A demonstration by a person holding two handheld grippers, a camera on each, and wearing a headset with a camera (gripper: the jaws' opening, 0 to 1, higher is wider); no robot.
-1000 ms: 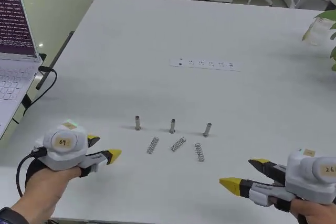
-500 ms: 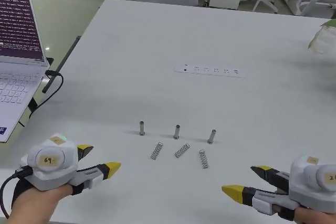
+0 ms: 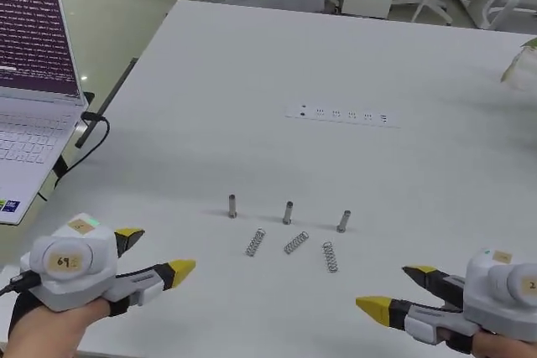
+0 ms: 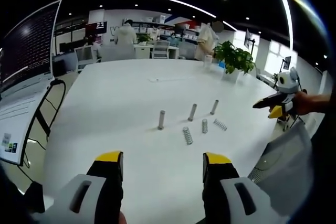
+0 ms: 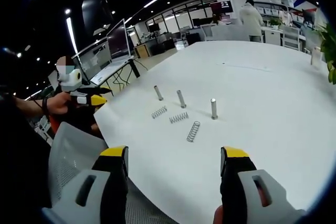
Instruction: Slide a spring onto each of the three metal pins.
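Three short metal pins stand upright in a row on the white table: left pin [image 3: 232,205], middle pin [image 3: 288,212], right pin [image 3: 343,220]. Just in front of them lie three loose springs: left spring [image 3: 255,242], middle spring [image 3: 295,243], right spring [image 3: 331,256]. My left gripper [image 3: 159,252] hovers open at the table's near left, well left of the springs; its own view shows the pins [image 4: 161,119] and a spring [image 4: 187,135] ahead. My right gripper [image 3: 401,289] is open at the near right, empty; the springs [image 5: 193,130] lie ahead of it.
A white power strip [image 3: 341,115] lies across the table beyond the pins. An open laptop [image 3: 33,81] with a black cable [image 3: 84,144] sits off the left edge. Office chairs stand at the far end. A plant [image 4: 233,59] is at the far right.
The head camera has tilted, so the scene sits a little lower and to the right. Both grippers have dropped slightly toward the near edge and stay open. Pins and springs have not moved.
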